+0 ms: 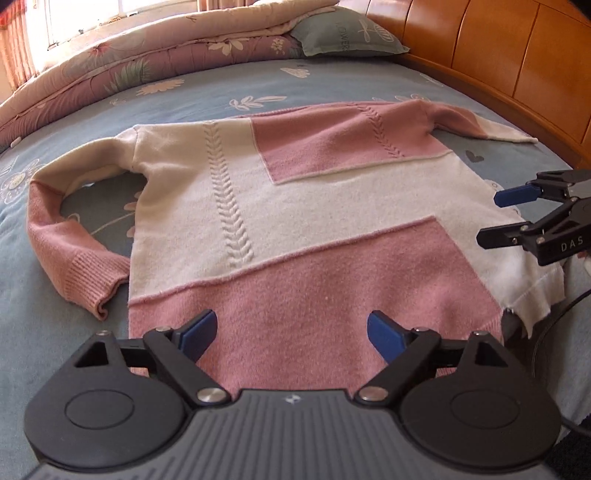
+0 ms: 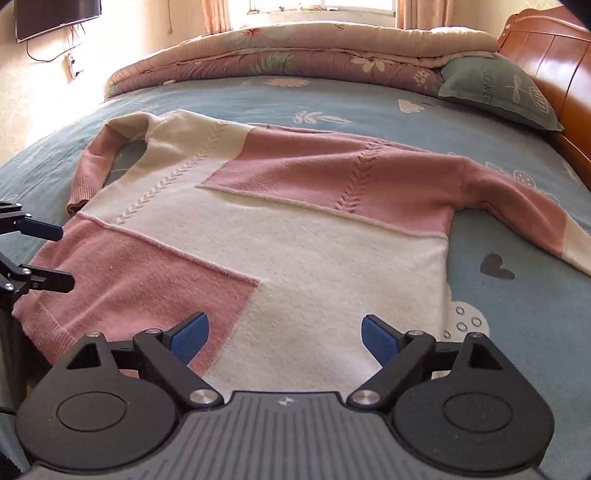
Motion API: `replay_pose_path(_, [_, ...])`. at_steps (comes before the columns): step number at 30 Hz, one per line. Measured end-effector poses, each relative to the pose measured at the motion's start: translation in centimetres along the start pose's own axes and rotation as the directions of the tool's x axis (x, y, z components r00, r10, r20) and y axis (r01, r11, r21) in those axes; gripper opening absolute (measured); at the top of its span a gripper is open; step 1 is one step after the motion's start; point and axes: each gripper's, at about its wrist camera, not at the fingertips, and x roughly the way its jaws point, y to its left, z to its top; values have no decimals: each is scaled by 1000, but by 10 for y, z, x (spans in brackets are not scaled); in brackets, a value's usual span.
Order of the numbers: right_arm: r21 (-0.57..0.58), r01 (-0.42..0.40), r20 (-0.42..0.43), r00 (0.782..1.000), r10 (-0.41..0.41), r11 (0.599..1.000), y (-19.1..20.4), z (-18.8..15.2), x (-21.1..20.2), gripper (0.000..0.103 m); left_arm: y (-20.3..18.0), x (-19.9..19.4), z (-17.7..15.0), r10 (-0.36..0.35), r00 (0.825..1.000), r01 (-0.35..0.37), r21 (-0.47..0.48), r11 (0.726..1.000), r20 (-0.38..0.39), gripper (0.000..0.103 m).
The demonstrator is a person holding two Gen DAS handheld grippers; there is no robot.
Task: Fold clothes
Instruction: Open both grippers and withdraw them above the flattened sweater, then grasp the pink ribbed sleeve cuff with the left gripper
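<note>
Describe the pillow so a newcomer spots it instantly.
Start at the wooden headboard along the bed's side. Against it, beside the rolled floral quilt, lies the pillow. It alone is grey-green, printed with lettering and line-drawn flowers.

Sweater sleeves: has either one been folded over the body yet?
No. The sweater lies flat on the bed with both sleeves spread out to its sides.

Daylight pours from the window (image 2: 321, 5) beyond the quilt (image 2: 295, 51), overexposed there (pure white glare); nearer the window shadows stay soft, and fisheye bending curves both views' edges.
</note>
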Motion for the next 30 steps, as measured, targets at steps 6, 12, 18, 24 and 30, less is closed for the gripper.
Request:
replay_pose_path(6, [-9,38,-67,997,-38,999,19,-3,38,103,-1,29,-3,1,997,-8,-86,996,-75,88])
replay_pose_path(12, [-18,48,-26,998,-48,999,19,-28,24,103,-8,1,-40,-45,992,37,-67,997,-119,97])
replay_pose_path(18, [-12,69,-38,997,-70,998,22,-23,28,103,25,-7,3,-75,997,72,-139,988,-19,97])
replay_pose_path(24, [-8,74,-27,997,-74,997,23,-27,26,103,47,33,35,-81,997,76,-218,973,-14,97])
replay_pose_path(30, [-7,79,-27,997,-79,997,23,-27,26,103,37,32,0,-135,990,123,-222,967,-41,97])
